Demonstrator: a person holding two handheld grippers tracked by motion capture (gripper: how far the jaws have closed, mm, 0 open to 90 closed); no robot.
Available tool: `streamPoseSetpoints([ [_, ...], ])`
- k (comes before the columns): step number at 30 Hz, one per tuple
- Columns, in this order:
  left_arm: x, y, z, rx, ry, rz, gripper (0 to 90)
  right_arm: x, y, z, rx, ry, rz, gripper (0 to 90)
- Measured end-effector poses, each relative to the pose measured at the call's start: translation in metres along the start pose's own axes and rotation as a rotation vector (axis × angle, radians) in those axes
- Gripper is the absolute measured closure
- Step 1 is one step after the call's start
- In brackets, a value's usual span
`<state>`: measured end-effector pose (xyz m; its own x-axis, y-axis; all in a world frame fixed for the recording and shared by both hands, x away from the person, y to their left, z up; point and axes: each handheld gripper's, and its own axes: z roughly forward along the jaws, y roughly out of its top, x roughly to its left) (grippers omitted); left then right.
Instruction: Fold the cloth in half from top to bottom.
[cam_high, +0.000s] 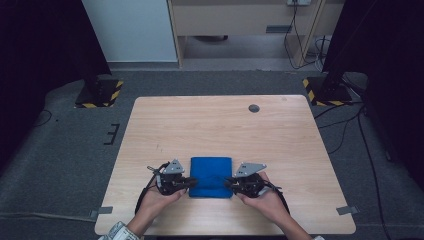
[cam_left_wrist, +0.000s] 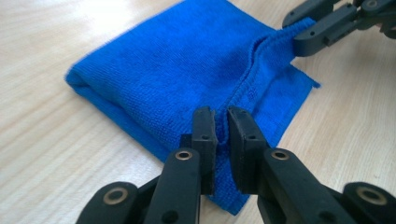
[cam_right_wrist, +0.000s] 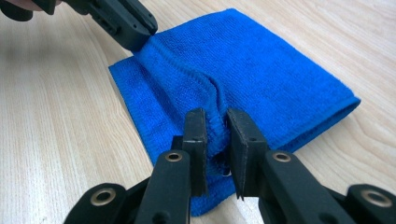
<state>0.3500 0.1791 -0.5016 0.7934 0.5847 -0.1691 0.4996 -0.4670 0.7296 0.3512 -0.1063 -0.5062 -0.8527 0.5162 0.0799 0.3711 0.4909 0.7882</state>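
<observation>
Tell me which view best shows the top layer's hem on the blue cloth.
The left gripper view: the hem runs in full from the left gripper, pinching it, to the right gripper's fingers. The right gripper view shows it too, its far end under the other fingers. The high view shows the blue cloth flat, hem indistinct.

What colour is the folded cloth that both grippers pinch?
The cloth is plain bright blue, without any pattern. The left gripper view shows it best.

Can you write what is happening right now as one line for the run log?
left gripper: shut on folded blue microfibre cloth | right gripper: shut on its top layer | cloth: on light wooden table
</observation>
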Motion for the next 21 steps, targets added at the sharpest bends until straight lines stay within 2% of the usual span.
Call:
streamPoseSetpoints([
  [9,-0.003,-0.006,0.001,0.014,-0.009,0.004,76.4,0.002,-0.006,-0.003,0.015,0.011,0.006,73.9],
  [21,-0.009,-0.012,-0.007,-0.013,-0.015,0.004,70.4,0.009,-0.012,-0.005,0.052,0.027,0.009,67.0],
])
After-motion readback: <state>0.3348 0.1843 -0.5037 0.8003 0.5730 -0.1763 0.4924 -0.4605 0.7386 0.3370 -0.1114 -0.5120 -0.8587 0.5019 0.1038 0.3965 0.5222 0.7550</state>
